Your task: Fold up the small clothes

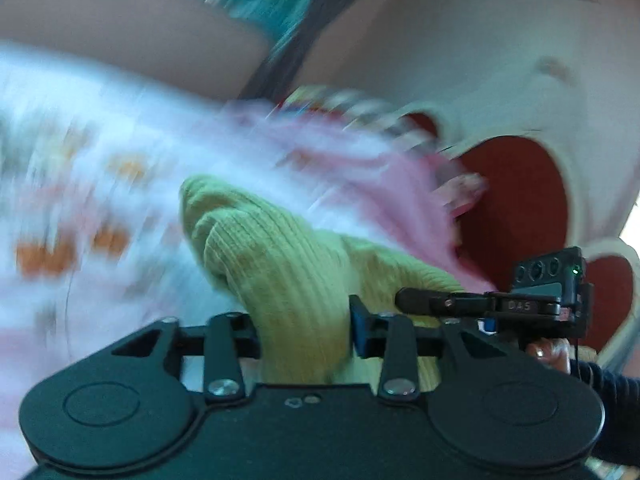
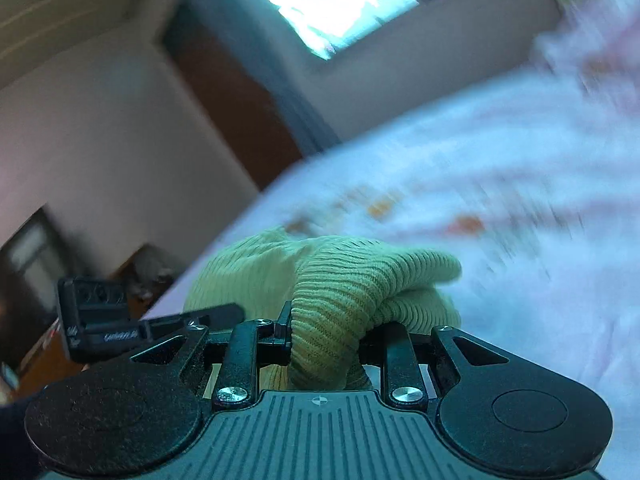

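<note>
Your left gripper (image 1: 306, 332) had a bunched fold of the pale yellow-green ribbed knit garment (image 1: 280, 264) packed into the gap between its jaws. The cloth filled the space from the black left finger to the blue-edged right finger, so it read as a pinch on the knit, though the pad faces themselves were buried under fabric. Your right gripper (image 2: 324, 344) was clamped on another thick roll of the same ribbed knit garment (image 2: 340, 292). There the cloth bulged over the jaws and hid the fingertips.

The garment looked soft and heavy, with fine vertical ribs running along each fold. In the left wrist view it rose from the jaws as a rounded, crumpled hump leaning up and to the left. In the right wrist view it wrapped over itself in a twisted loop, with a thick rolled edge pointing right and a flatter lobe behind it on the left.

Under and beyond the knit lay the white bedsheet with orange printed patches (image 1: 80, 200), heavily smeared by motion blur in both views. A pink cloth item (image 1: 384, 192) lay on the sheet beyond the garment, also blurred. A red heart-shaped cushion with a pale border (image 1: 524, 200) showed to the right of it. A dark sleeve (image 1: 612, 396) was at the right edge of the left wrist view.
</note>
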The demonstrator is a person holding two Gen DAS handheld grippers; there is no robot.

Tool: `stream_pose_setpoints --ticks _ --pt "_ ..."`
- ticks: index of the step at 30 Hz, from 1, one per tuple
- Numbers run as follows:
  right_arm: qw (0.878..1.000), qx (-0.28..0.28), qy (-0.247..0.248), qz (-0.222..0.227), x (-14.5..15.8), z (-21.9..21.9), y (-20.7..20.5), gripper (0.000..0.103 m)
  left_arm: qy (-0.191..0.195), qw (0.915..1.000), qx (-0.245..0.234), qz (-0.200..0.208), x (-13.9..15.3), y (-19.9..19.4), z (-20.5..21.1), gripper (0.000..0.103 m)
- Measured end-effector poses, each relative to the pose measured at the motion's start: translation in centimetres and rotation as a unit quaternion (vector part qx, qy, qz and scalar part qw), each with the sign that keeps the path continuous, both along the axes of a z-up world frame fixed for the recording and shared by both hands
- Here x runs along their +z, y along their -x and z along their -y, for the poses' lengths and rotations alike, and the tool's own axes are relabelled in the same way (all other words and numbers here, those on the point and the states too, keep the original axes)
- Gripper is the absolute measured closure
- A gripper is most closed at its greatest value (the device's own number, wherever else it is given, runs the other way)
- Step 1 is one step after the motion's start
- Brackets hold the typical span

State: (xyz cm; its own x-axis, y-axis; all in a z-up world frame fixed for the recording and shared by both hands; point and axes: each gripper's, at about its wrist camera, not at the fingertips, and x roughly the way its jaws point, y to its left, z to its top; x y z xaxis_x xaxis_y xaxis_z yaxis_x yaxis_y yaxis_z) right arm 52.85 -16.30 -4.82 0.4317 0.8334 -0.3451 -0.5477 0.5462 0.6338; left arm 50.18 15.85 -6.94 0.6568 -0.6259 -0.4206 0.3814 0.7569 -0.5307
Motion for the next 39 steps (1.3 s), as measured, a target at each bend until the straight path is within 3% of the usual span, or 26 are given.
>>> stream_pose_setpoints --ticks 2,3,5,6,7,8,10,12,13,14,15,16,17,23,25,27,28,30,32,34,35,37,39 --pt "0.996 -0.015 0.027 -0.086 -3.6 -0.4 -2.9 0.066 -0.010 0.9972 0.023 -0.070 -3.0 -1.5 -0.5 0.057" --pt "0.993 -0.021 0.023 -0.116 -4.9 0.0 -3.8 0.066 0.002 0.9967 0.022 -0.078 -3.7 -1.3 -0.9 0.054" --pt "0.990 -0.016 -0.027 -0.137 -5.8 1.7 -3.8 0.060 0.050 0.9953 0.013 -0.082 -4.3 0.2 -2.1 0.048" --pt "0.990 -0.014 -0.039 -0.137 -5.8 2.7 -3.3 0.055 0.068 0.9940 0.003 -0.086 -4.3 1.3 -2.6 0.040" --pt "0.991 -0.009 -0.042 -0.127 -5.7 3.6 -2.6 0.038 0.081 0.9930 -0.011 -0.085 -4.3 2.5 -2.9 0.033" --pt "0.992 -0.004 -0.040 -0.116 -5.5 4.4 -1.8 0.030 0.089 0.9921 -0.022 -0.086 -4.3 3.6 -3.1 0.032" --pt "0.993 0.023 -0.033 -0.111 -5.6 5.8 -0.1 0.030 0.096 0.9898 -0.041 -0.097 -4.6 5.7 -3.1 0.035" --pt "0.992 0.046 -0.033 -0.115 -6.3 6.4 1.2 0.030 0.068 0.9917 -0.052 -0.096 -4.7 6.9 -2.0 0.036" --pt "0.992 0.054 -0.026 -0.110 -6.4 6.3 1.8 0.030 0.052 0.9922 -0.057 -0.099 -4.6 7.0 -1.3 0.043" --pt "0.994 0.054 -0.008 -0.098 -6.4 6.0 2.4 0.036 0.051 0.9913 -0.056 -0.108 -4.7 6.8 -0.7 0.049" --pt "0.994 0.051 0.007 -0.093 -6.2 5.5 2.7 0.044 0.059 0.9889 -0.059 -0.123 -5.0 6.3 -0.2 0.067" --pt "0.993 0.049 0.021 -0.101 -6.0 5.2 3.0 0.073 0.050 0.9880 -0.061 -0.133 -5.1 5.9 0.5 0.085" --pt "0.992 0.052 0.026 -0.116 -5.7 5.0 3.4 0.077 0.043 0.9876 -0.059 -0.139 -5.3 5.5 1.0 0.088" --pt "0.987 0.045 0.014 -0.151 -2.7 7.0 5.1 0.080 0.107 0.9848 -0.065 -0.120 -2.1 8.0 -0.4 0.090" --pt "0.981 0.036 0.005 -0.188 -2.9 7.7 6.3 0.080 0.097 0.9831 -0.064 -0.141 -2.3 9.4 -0.6 0.090" --pt "0.972 0.005 0.012 -0.235 -4.4 8.1 7.1 0.077 0.058 0.9801 -0.038 -0.186 -3.9 10.4 -0.5 0.089" --pt "0.970 -0.003 0.030 -0.241 -5.6 8.1 7.4 0.075 0.041 0.9773 -0.024 -0.207 -5.2 11.0 -0.6 0.083" --pt "0.975 -0.014 0.006 -0.223 -6.4 9.0 8.2 0.075 0.064 0.9780 0.001 -0.198 -5.8 12.4 -1.2 0.082" --pt "0.979 -0.037 0.008 -0.200 -5.8 10.3 9.2 0.072 0.062 0.9802 0.018 -0.187 -4.7 13.8 -1.7 0.068" --pt "0.989 -0.068 0.048 -0.125 -3.6 11.0 11.1 0.071 0.030 0.9900 0.049 -0.129 -2.5 15.8 -1.8 0.029" --pt "0.991 -0.074 0.057 -0.096 -2.8 11.2 11.8 0.071 -0.004 0.9932 0.071 -0.092 -1.2 16.7 -1.5 0.023" --pt "0.992 -0.094 0.076 -0.025 -0.7 11.1 12.9 0.071 -0.049 0.9928 0.104 -0.035 0.5 17.2 -0.4 0.016" --pt "0.989 -0.107 0.099 0.029 0.7 8.7 13.1 0.071 -0.058 0.9894 0.131 -0.024 1.1 16.4 0.6 0.016"
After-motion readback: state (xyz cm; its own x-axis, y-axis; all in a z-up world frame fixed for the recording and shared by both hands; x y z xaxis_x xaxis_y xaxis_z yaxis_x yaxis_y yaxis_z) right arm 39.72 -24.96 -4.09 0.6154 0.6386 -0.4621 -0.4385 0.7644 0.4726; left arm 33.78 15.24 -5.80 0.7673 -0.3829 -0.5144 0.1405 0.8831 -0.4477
